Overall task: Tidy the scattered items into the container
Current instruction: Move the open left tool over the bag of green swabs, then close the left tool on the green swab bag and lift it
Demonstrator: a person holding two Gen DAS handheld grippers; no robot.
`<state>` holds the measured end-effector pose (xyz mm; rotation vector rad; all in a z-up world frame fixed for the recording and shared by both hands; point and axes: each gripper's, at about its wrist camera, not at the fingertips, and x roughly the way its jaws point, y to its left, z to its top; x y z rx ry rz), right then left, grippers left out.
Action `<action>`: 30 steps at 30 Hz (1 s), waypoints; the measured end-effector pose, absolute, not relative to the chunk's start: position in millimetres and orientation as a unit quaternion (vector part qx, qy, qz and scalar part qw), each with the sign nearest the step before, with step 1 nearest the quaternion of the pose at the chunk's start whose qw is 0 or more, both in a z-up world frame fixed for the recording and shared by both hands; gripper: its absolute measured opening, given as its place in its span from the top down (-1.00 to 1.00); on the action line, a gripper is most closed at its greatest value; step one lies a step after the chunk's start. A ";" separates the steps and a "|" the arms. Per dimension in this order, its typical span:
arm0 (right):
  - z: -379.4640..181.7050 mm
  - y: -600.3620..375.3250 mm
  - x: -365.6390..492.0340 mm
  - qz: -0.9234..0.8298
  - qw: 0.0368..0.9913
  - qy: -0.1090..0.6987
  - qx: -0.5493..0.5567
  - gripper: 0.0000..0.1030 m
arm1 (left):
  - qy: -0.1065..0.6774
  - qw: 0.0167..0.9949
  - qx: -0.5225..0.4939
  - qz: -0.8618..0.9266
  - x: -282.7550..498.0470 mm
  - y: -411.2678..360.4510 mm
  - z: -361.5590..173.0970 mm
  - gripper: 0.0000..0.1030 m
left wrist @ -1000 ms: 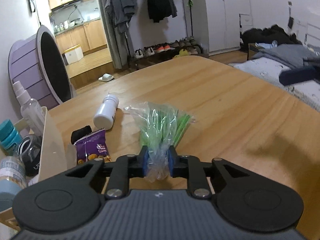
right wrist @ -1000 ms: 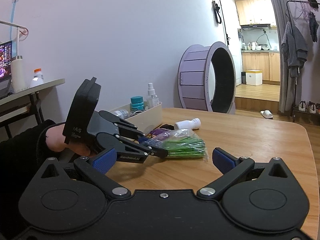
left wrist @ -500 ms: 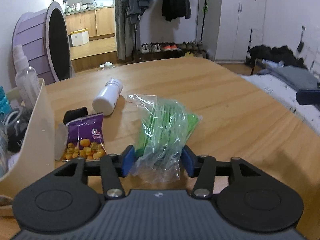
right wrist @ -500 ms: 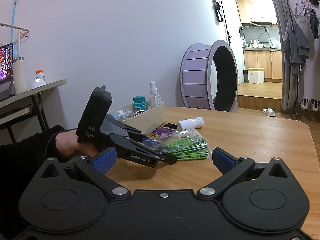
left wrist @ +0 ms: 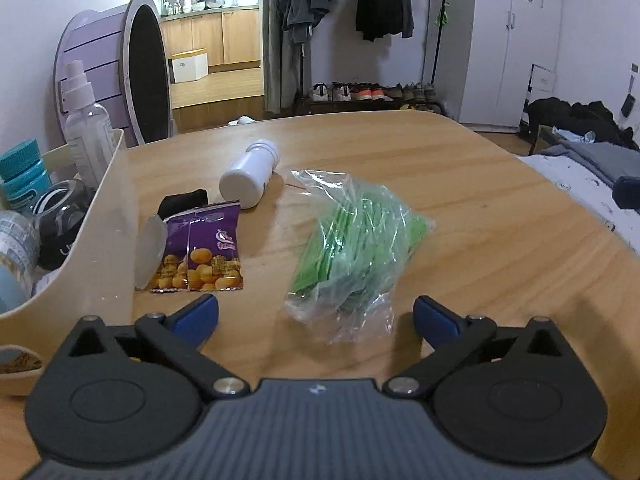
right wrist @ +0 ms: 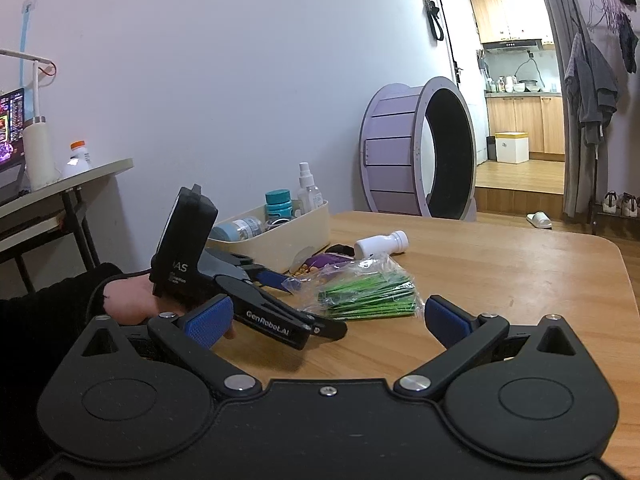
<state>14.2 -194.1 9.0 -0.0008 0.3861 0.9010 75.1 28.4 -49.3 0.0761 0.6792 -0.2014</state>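
Note:
A clear bag of green sticks (left wrist: 356, 248) lies on the wooden table just ahead of my left gripper (left wrist: 316, 318), which is open and empty, its blue pads either side of the bag's near end. The bag also shows in the right wrist view (right wrist: 366, 290). A purple snack packet (left wrist: 200, 254), a small black item (left wrist: 182, 202) and a white bottle (left wrist: 252, 174) on its side lie left of the bag. The cream container (left wrist: 100, 248) stands at the left. My right gripper (right wrist: 326, 316) is open and empty, well back from the bag.
The container holds a spray bottle (left wrist: 86, 130), a teal-capped jar (left wrist: 24, 174), a tape roll (left wrist: 60, 208) and other items. The table edge (left wrist: 580, 208) runs along the right with a bed beyond. A purple wheel (left wrist: 120, 76) stands behind the table.
My left gripper has opened and let go of the bag of green sticks, then drawn back a little. The bag now lies flat on the table. The right gripper stayed open.

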 end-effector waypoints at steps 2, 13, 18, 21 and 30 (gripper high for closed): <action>8.6 -193.1 14.3 0.433 0.882 0.186 -0.002 -1.00 | 0.332 0.937 0.039 -0.102 73.8 27.7 -49.1 -1.00; 6.7 -191.0 12.9 0.432 0.882 0.186 -0.006 -1.00 | 0.319 0.937 0.073 -0.122 67.5 19.3 -49.3 -1.00; 6.6 -191.1 12.3 0.431 0.883 0.186 -0.007 -1.00 | 0.318 0.940 0.041 -0.114 71.9 29.2 -48.6 -0.79; 7.1 -191.0 11.3 0.431 0.883 0.185 -0.006 -1.00 | 0.313 0.939 0.047 -0.134 71.5 24.9 -47.7 -0.42; 7.0 -191.3 9.6 0.429 0.884 0.183 -0.008 -1.00 | 0.301 0.941 0.052 -0.146 76.2 16.4 -45.8 0.55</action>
